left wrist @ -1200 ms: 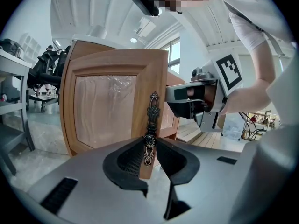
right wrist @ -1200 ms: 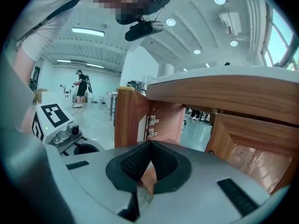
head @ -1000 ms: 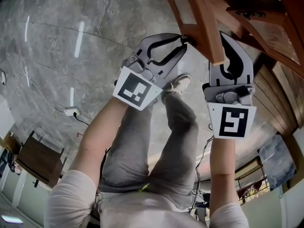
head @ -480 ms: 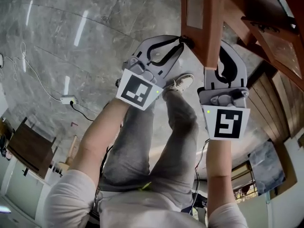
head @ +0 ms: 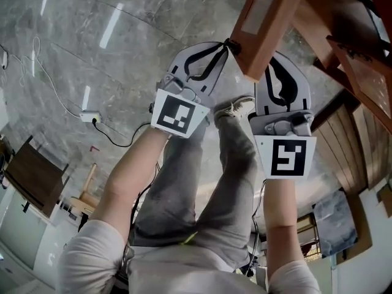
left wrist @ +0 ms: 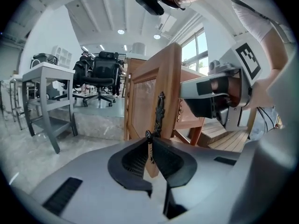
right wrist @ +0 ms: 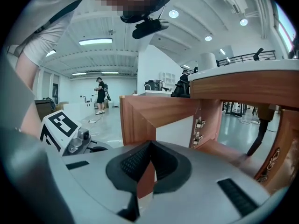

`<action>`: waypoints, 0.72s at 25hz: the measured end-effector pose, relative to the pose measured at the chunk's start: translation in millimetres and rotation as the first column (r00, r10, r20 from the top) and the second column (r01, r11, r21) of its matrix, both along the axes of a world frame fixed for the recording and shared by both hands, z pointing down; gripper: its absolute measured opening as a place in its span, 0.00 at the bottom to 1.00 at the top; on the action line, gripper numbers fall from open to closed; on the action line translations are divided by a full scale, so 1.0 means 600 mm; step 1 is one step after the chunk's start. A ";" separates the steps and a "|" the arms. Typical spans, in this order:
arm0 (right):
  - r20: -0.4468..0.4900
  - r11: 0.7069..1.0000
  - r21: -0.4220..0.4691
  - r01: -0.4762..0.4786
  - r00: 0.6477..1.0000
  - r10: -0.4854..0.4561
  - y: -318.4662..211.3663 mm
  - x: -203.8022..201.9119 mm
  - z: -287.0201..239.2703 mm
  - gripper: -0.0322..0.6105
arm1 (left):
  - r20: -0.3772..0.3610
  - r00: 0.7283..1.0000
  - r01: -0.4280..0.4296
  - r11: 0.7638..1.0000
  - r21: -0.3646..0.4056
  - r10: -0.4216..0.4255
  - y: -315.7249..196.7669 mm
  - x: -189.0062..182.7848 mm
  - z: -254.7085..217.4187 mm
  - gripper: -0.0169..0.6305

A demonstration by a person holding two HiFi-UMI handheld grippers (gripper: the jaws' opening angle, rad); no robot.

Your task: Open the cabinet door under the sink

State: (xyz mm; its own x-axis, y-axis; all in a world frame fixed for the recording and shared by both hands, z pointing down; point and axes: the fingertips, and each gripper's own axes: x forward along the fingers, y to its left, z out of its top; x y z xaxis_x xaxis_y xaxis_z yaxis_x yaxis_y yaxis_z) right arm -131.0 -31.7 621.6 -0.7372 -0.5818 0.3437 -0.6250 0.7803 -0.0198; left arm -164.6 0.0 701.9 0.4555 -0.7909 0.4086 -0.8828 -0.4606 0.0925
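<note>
Well now, the cabinet (right wrist: 243, 90) stands open on this side: past the right gripper (right wrist: 149, 148) you can look straight into the bare opening, with its hinges (right wrist: 198, 123) showing on the inner wall beyond and to the right of the tips. That tells the story. The cabinet door (head: 266, 23) has swung well clear of the front and hangs out over the stone floor (head: 92, 54), directly ahead of both grippers, with its lower corner just over their tips.

And both grippers are on it! The right one comes up from under the door's bottom edge, and its jaws look closed on the wooden frame, a strip of wood showing between the pads. The left gripper (head: 228, 43) is on the door's outer face. Its jaws have just been closing and are now pinched almost together on the thin metal drop of the ornate handle (left wrist: 160, 108), which sits right at the tips.

So where do we stand? By my reading the main job is largely done: the door is off its frame and the inside is exposed. What's left looks small: perhaps a bit more swing to bring it fully wide, then letting go at both grips. A neighbouring door (head: 361, 54), off to the right of the right gripper, looks partly open too, though I can't judge how far.
</note>
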 end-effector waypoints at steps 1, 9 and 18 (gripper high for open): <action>0.002 1.000 -0.005 0.008 1.000 -0.008 0.003 -0.010 -0.003 0.10 | 0.001 1.000 0.014 1.000 -0.007 -0.014 0.001 -0.012 -0.002 0.08; -0.003 0.998 -0.026 0.050 0.999 -0.050 0.011 -0.052 -0.035 0.10 | 0.036 0.997 0.072 0.996 -0.048 -0.070 0.032 -0.071 -0.024 0.05; 0.000 0.996 -0.058 0.072 0.997 -0.072 0.033 -0.068 -0.035 0.10 | 0.066 0.992 0.109 0.993 -0.043 -0.106 0.038 -0.092 -0.038 0.05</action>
